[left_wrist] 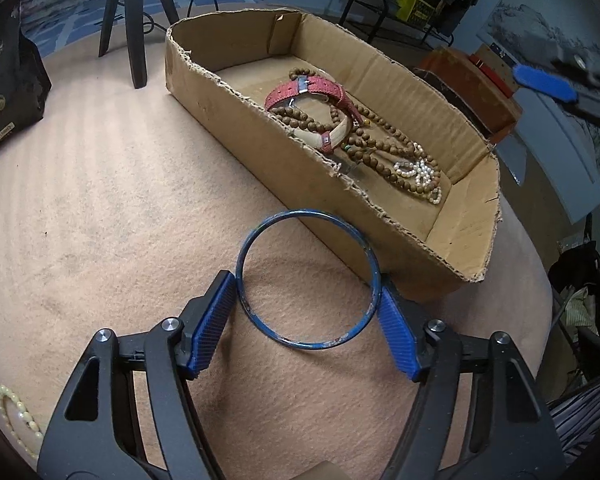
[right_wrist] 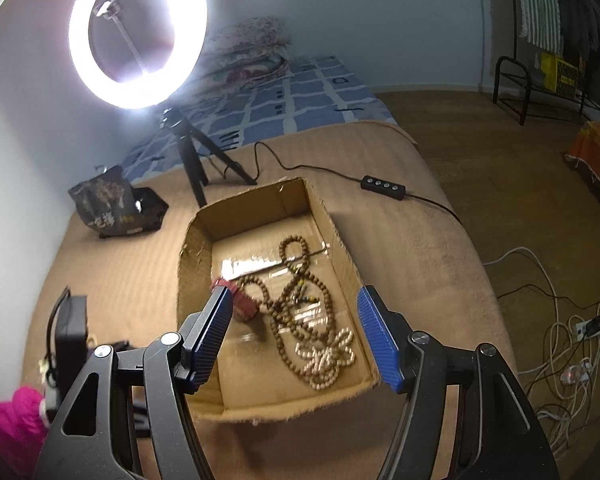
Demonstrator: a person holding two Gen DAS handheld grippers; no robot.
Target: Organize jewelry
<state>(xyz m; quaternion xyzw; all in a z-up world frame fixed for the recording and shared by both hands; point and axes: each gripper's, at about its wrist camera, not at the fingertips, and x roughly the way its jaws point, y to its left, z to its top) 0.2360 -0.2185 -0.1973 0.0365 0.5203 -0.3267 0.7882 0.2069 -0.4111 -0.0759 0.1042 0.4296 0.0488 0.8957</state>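
A blue bangle lies on the tan blanket beside the cardboard box. My left gripper straddles the bangle, its blue pads touching the ring's two sides. The box holds a red watch strap, a pale bangle, brown bead strands and a pearl strand. My right gripper hovers open and empty above the box, over the brown beads, the pearl strand and the red strap.
A pale bead bracelet lies at the blanket's near left. A black bag and tripod legs stand behind the box. A lit ring light, a cable remote and floor cables are nearby.
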